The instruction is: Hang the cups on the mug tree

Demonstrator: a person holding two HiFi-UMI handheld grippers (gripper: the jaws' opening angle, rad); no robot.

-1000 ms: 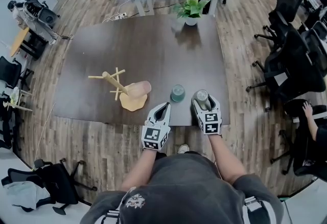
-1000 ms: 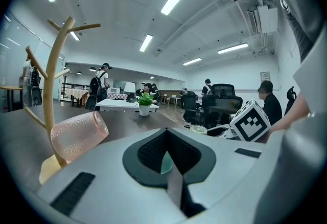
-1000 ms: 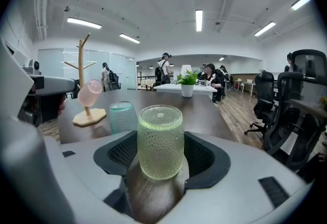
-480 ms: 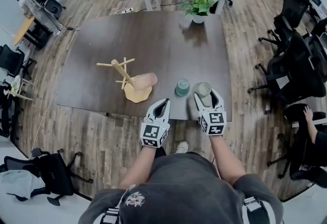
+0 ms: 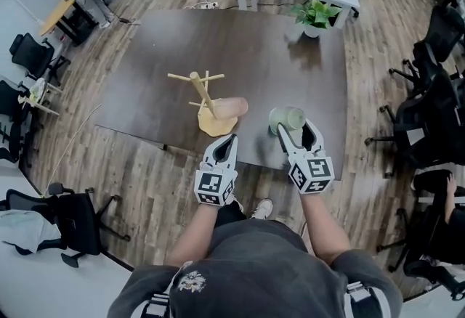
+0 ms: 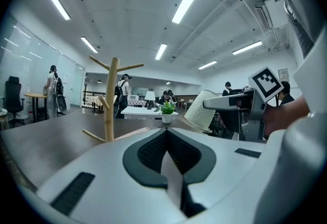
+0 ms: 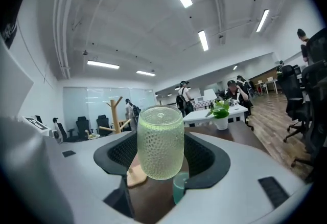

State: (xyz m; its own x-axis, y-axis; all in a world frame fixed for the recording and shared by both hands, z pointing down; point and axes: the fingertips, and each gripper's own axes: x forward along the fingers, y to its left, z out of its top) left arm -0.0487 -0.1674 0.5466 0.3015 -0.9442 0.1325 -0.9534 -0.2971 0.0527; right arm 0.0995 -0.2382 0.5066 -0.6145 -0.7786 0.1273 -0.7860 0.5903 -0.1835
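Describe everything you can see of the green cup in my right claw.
The pale green cup is translucent, glass or plastic by its look, with a dimpled skin all over and rounded, barrel-like sides. No handle shows. It sits gripped by its sides between the jaws of the right claw, near upright in the right gripper view and tilted in the left gripper view. It seems raised off the dark table, touching nothing but the claw. A teal cup stands just below it.

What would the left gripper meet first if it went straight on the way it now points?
Probably the pink cup lying by the mug tree base, just ahead of the left gripper; depth is uncertain.
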